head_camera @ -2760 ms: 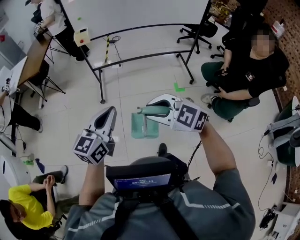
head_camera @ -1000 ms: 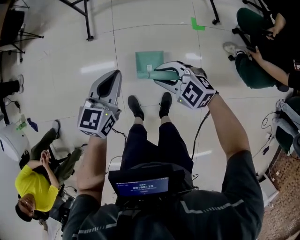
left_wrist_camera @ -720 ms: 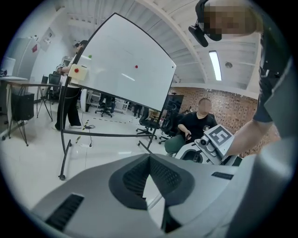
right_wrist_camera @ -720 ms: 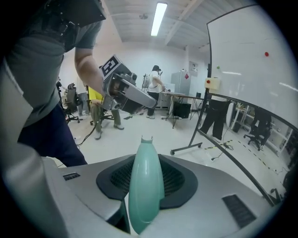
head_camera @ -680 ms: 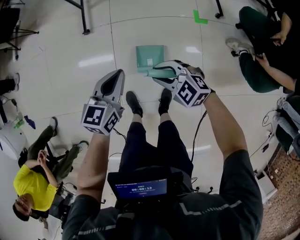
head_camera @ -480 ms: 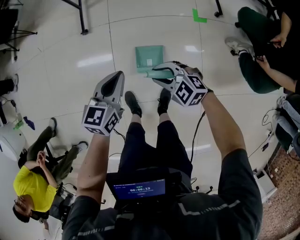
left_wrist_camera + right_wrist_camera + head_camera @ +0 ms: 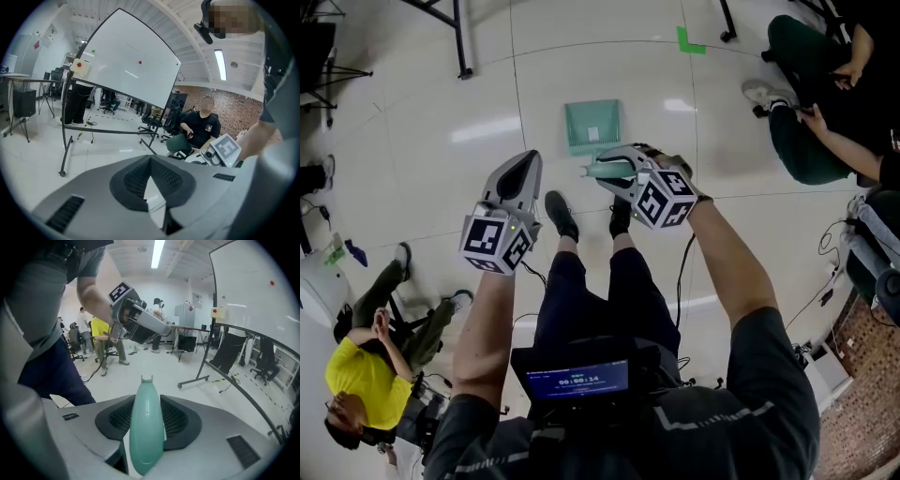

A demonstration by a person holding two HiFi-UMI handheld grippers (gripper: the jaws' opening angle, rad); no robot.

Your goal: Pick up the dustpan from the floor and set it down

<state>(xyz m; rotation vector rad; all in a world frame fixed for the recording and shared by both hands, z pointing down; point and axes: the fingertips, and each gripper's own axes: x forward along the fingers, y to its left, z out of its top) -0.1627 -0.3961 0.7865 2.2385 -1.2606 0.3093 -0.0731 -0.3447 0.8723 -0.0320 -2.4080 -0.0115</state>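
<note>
The green dustpan (image 7: pixel 592 125) lies with its pan flat on the pale floor, just ahead of the person's shoes. Its handle (image 7: pixel 146 427) runs back between the jaws of my right gripper (image 7: pixel 600 172), which are opening while the pads still touch the handle on both sides. In the right gripper view the handle fills the gap of the right gripper (image 7: pixel 147 401) and points away from the camera. My left gripper (image 7: pixel 528 159) hangs to the left of the dustpan, apart from it. In its own view the left gripper (image 7: pixel 151 159) is shut, tips together, holding nothing.
The whiteboard stand's legs (image 7: pixel 459 47) stand on the floor at the far left, and the whiteboard (image 7: pixel 131 61) shows in the left gripper view. A seated person (image 7: pixel 825 103) is at the right, another in yellow (image 7: pixel 356 375) at the lower left. Green tape (image 7: pixel 689 41) marks the floor.
Both grippers have sunk toward the floor. The dustpan went down with the right gripper, and its pan now lies on the tiles in front of the shoes.
</note>
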